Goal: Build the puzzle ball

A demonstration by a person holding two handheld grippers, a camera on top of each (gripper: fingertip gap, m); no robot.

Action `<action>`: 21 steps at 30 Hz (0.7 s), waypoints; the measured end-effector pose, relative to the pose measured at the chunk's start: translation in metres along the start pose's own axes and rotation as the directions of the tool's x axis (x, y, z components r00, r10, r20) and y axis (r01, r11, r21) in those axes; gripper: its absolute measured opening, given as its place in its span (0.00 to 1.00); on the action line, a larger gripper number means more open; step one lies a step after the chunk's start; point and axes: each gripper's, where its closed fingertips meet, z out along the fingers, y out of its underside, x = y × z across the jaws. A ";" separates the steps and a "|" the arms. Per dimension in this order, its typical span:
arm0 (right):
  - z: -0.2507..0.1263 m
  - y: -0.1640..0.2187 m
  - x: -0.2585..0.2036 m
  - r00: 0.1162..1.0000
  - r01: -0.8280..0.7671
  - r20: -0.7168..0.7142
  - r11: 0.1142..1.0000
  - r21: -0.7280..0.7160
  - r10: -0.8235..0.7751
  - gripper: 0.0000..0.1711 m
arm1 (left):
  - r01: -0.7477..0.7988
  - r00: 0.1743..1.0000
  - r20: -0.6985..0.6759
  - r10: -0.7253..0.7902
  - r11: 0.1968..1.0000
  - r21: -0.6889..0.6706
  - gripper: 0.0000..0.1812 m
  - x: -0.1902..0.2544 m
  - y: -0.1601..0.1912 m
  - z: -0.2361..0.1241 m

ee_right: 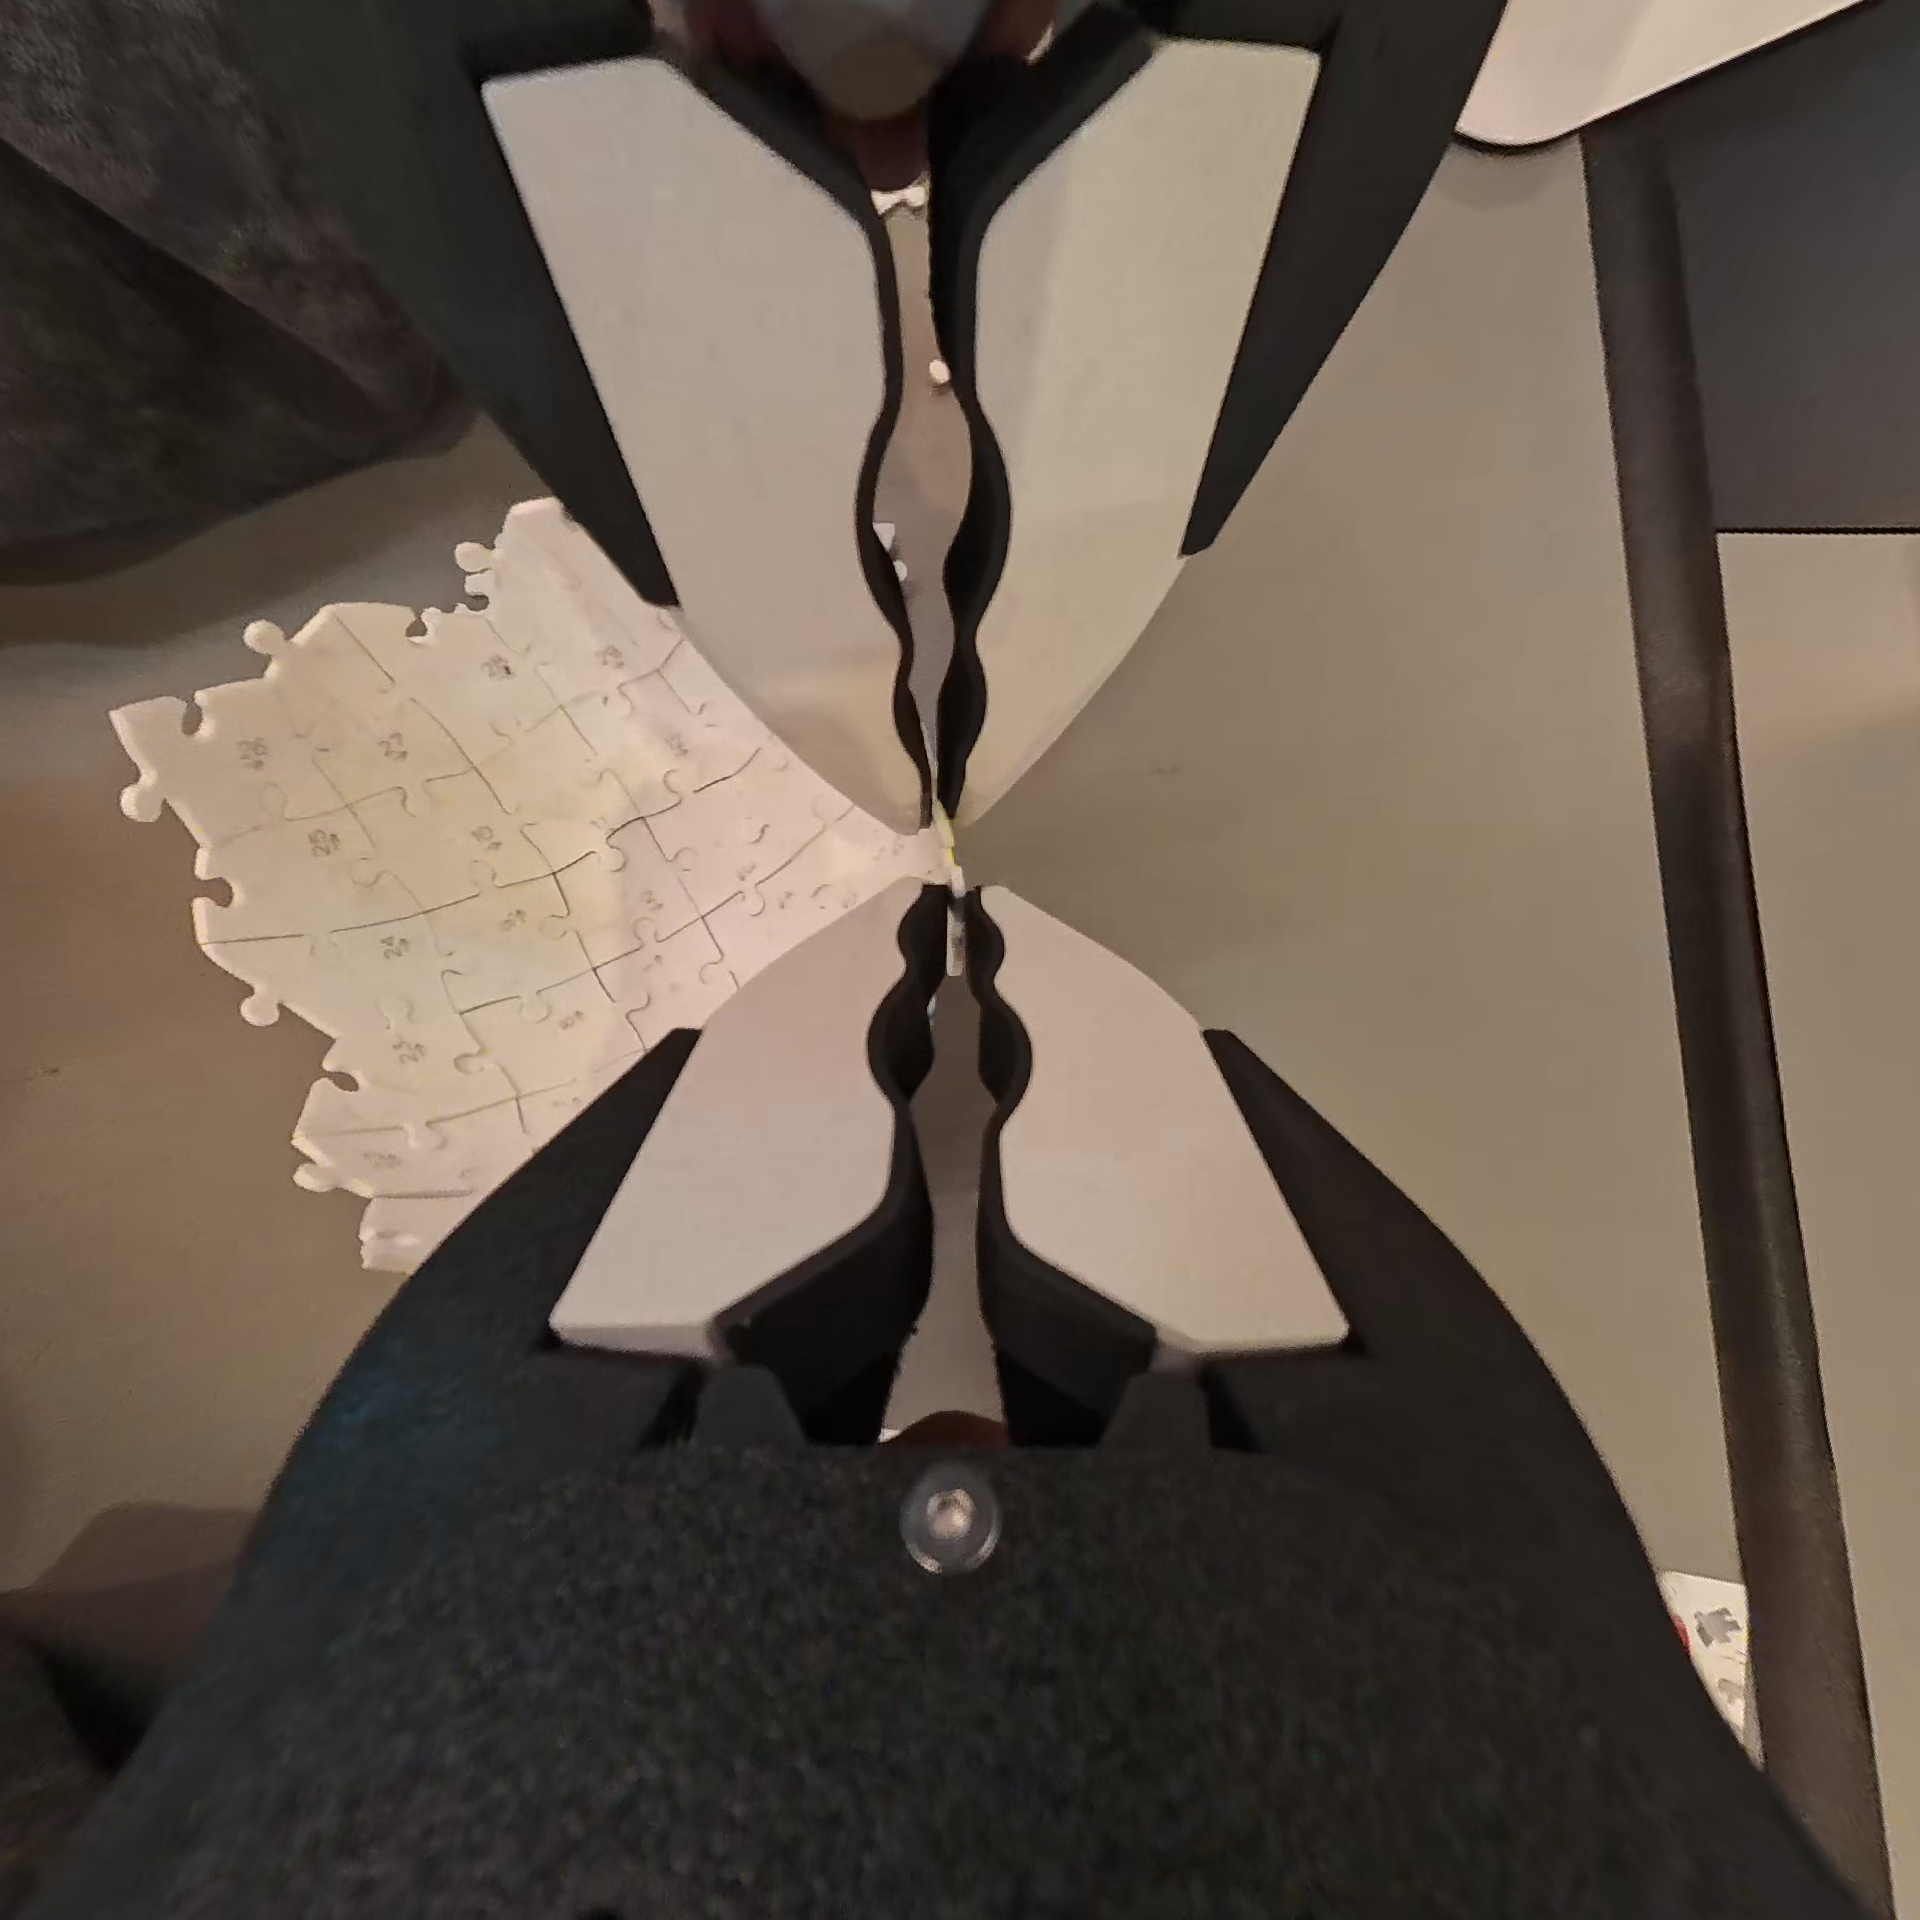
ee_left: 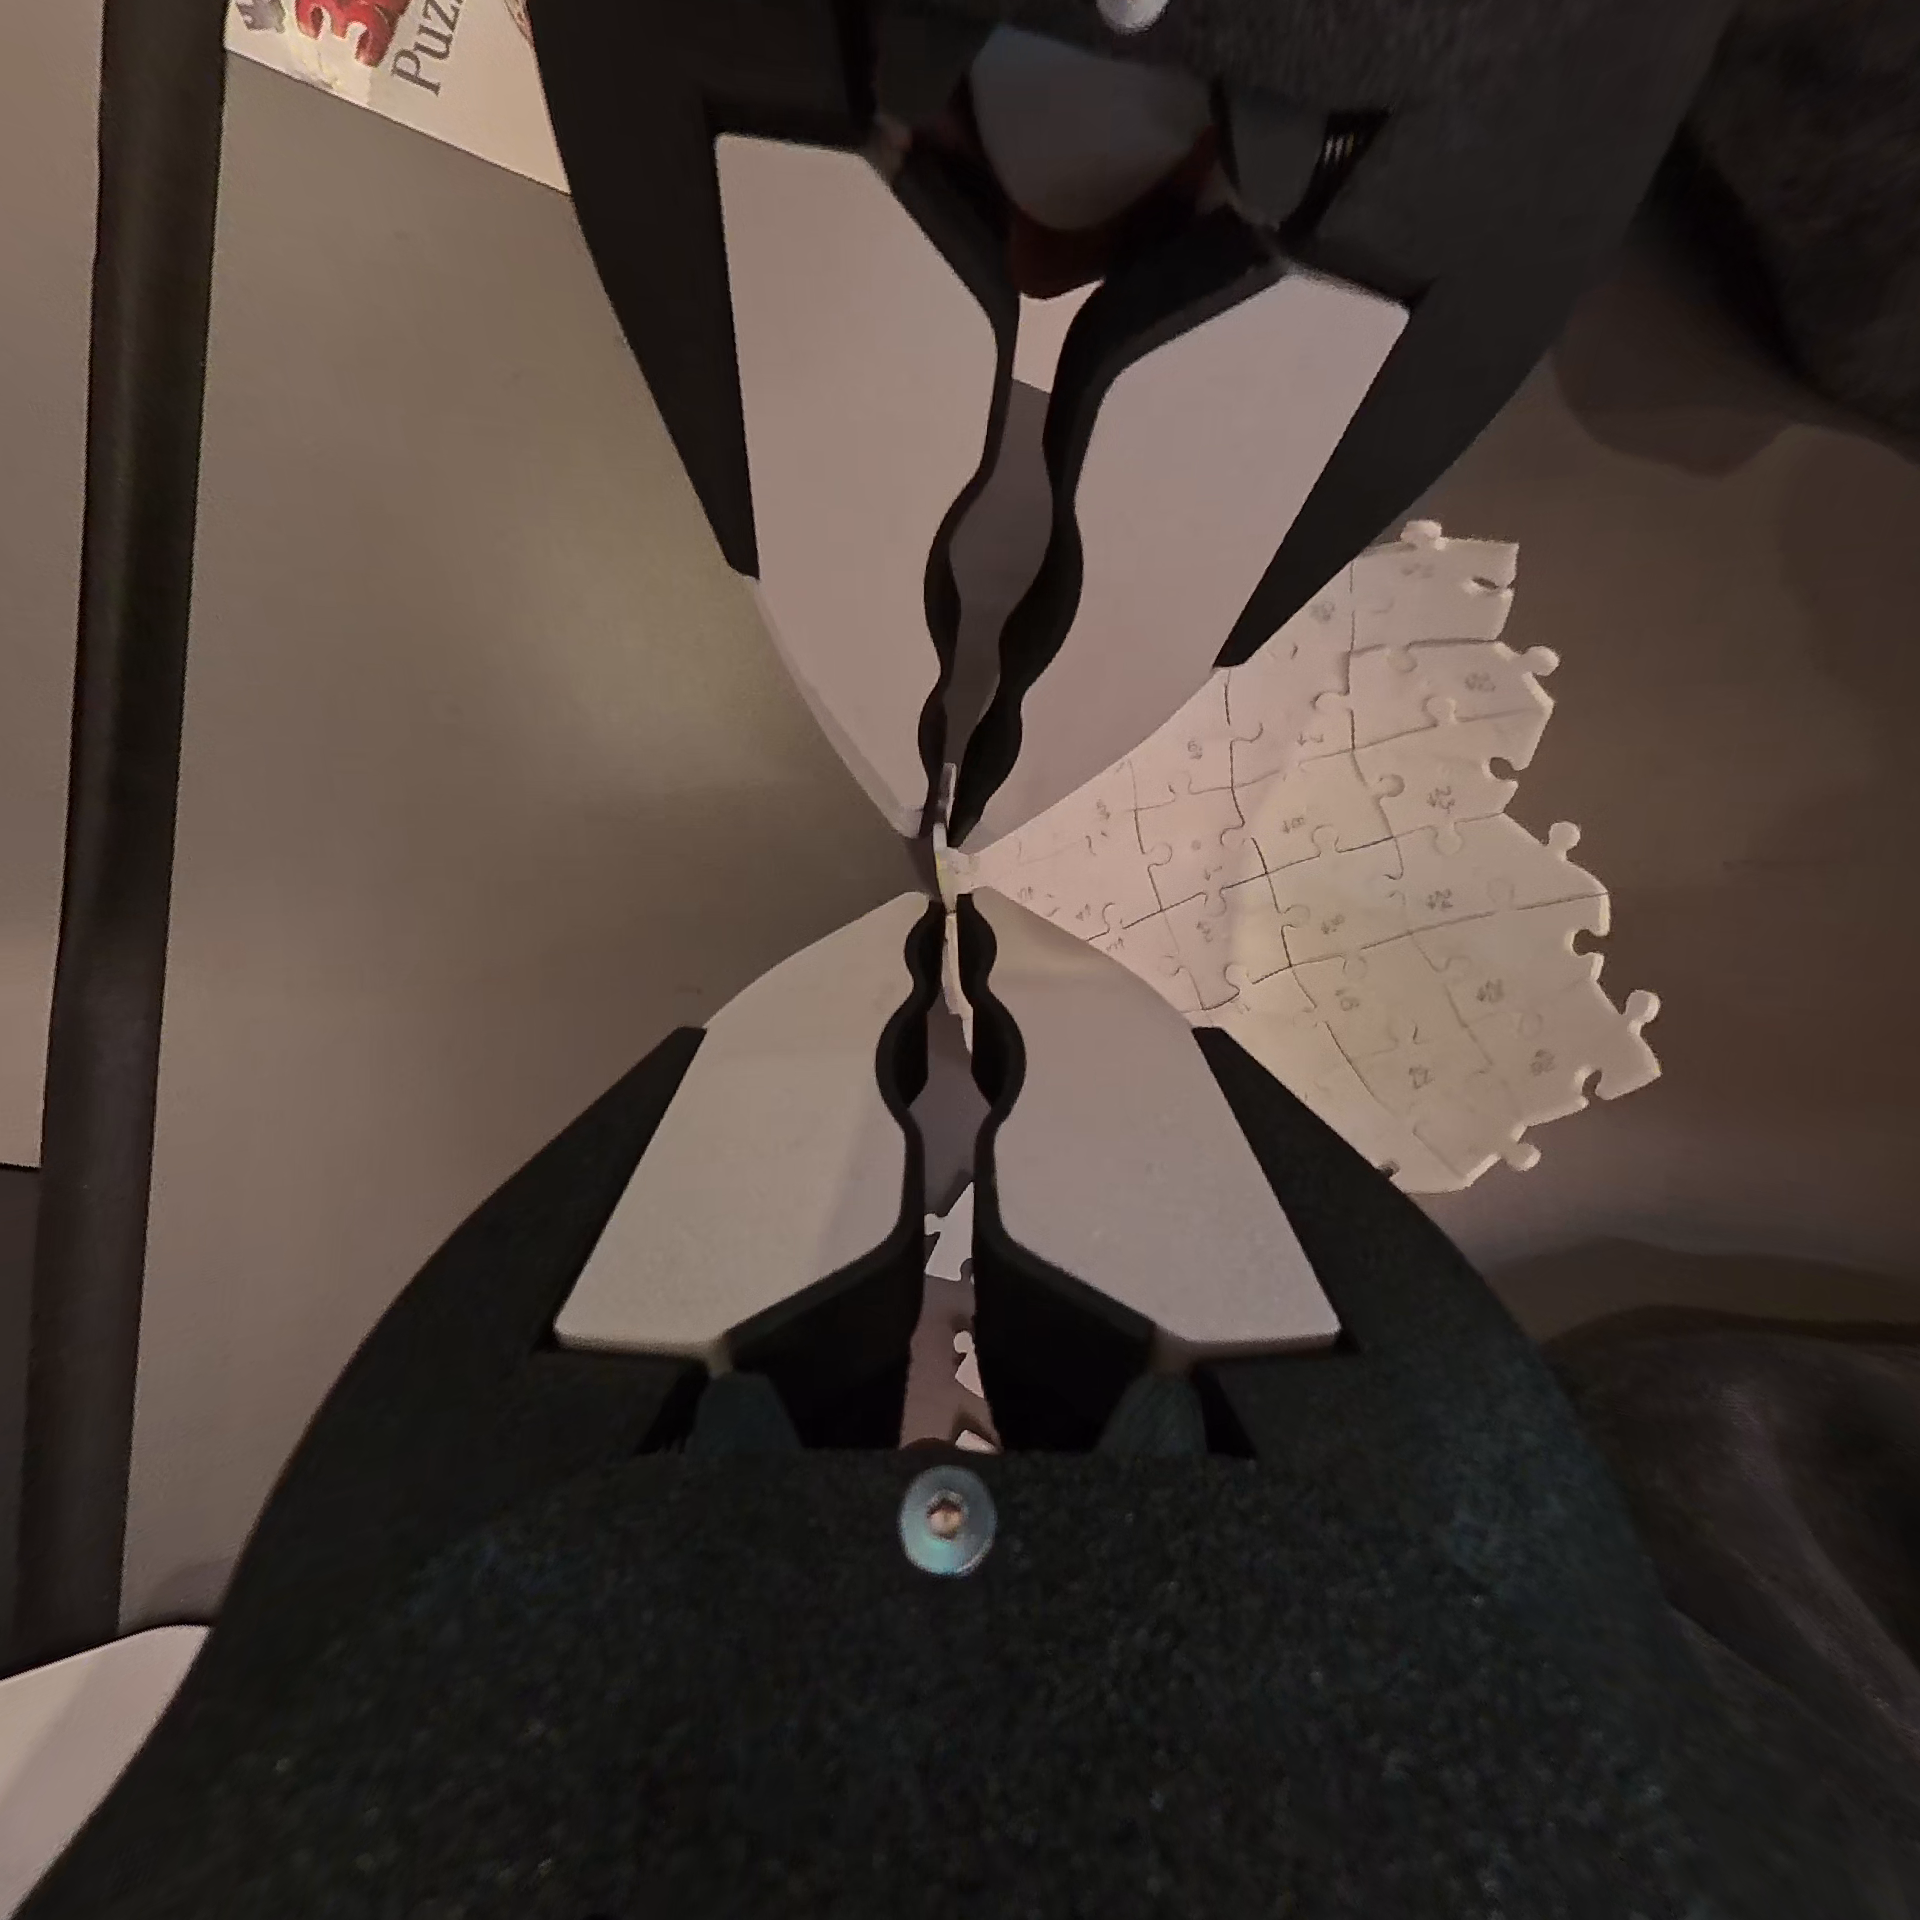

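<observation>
Both your left tool (ee_left: pixel 948 940) and your right tool (ee_right: pixel 951 925) are closed nose to nose on the edge of the joined puzzle sheet (ee_left: pixel 1351 883), held above the worktop (ee_left: pixel 416 727); you seem to press a piece home, so next squeeze gently, keeping the sheet flat.

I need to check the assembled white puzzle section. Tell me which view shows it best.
The right wrist view: the assembled puzzle section spreads wide there, seams and knobbed edges clear. The left wrist view shows the same section slightly smaller, with both grippers' fingers covering its inner corner in each.
</observation>
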 end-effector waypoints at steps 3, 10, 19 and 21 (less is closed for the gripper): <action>0.000 -0.001 0.000 1.000 0.007 -0.008 1.000 -0.006 -0.007 0.02 | 0.019 1.000 -0.023 -0.019 1.000 0.004 0.05 0.002 0.001 -0.001; 0.000 -0.001 -0.001 0.995 0.066 -0.062 0.993 -0.096 -0.072 0.01 | 0.098 0.993 -0.078 -0.089 0.987 0.127 0.13 0.001 -0.002 -0.028; -0.002 0.002 0.002 0.984 0.080 -0.138 0.974 -0.214 -0.111 0.01 | 0.182 0.971 -0.175 -0.161 0.977 0.113 0.15 0.002 0.011 -0.029; -0.003 0.002 0.003 0.984 0.065 -0.149 0.973 -0.221 -0.100 0.01 | 0.172 0.970 -0.192 -0.148 0.979 0.113 0.15 0.004 0.007 -0.024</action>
